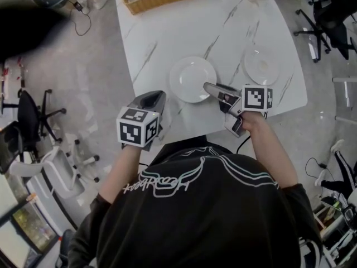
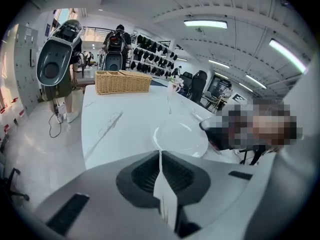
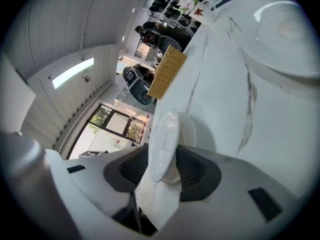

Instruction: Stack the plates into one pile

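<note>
Black short-sleeved shirt (image 1: 223,228) (white line print).

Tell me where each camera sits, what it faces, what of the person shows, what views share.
Head view: on the person's head, looking steeply down at the table; forearms, left gripper, right gripper show.
Left gripper view: on that gripper, looking across the table toward the basket; only its closed jaws show.
Right gripper view: on that gripper, rolled sideways, facing the near plate, its rim between open jaws.
Shared: all three show that plate and the basket.
</note>
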{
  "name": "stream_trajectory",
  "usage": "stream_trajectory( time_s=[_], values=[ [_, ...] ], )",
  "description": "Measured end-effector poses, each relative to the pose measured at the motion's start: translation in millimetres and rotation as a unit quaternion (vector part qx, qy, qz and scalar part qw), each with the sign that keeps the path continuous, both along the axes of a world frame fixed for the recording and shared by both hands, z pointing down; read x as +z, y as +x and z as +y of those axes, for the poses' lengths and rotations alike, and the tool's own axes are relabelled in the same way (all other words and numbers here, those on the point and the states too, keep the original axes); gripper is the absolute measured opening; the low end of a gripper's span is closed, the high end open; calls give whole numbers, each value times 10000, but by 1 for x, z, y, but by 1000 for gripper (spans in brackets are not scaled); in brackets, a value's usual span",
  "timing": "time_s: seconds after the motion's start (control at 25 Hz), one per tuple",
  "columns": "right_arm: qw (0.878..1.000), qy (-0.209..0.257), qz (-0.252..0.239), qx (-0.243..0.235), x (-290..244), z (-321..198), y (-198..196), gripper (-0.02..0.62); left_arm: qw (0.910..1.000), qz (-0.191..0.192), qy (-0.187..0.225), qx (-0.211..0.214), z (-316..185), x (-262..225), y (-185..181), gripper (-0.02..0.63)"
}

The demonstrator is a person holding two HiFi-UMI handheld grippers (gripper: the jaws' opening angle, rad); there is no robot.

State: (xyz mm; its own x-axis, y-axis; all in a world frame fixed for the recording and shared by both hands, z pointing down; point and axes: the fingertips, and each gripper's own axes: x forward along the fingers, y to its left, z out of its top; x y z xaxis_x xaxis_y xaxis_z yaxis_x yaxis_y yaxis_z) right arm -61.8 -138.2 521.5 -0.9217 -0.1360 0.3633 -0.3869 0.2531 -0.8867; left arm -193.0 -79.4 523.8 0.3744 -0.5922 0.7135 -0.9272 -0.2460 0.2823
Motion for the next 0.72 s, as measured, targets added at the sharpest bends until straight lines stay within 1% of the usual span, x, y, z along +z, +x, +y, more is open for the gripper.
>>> stream_trajectory(
  time_s=[0.08,0.16,0.2,0.28,0.36,0.48,0.6,0.72],
  values=[
    [9990,283,118,-319,-4,6,-3,217,10000,20,-1,25,-1,0,2,34],
    [9945,648,347,-742,-4,12,-5,256,10000,34,5,52,-3,0,4,34],
    [9903,847,495,-984,-3,16,-5,271,10000,34,12,67,-3,1,5,34],
    [9779,1250,809,-1465,1,22,-5,282,9999,32,31,92,-5,1,6,34],
    [9615,1641,1129,-1892,3,26,-4,291,9999,37,47,109,-6,2,7,34],
    [9331,2114,1565,-2453,6,32,-1,302,9999,53,63,130,-6,2,10,34],
    [8995,2481,2013,-2980,13,37,4,307,9998,68,83,156,-6,1,13,34],
    [8682,2715,2425,-3373,19,40,7,307,9998,77,100,182,-5,1,16,34]
  ],
)
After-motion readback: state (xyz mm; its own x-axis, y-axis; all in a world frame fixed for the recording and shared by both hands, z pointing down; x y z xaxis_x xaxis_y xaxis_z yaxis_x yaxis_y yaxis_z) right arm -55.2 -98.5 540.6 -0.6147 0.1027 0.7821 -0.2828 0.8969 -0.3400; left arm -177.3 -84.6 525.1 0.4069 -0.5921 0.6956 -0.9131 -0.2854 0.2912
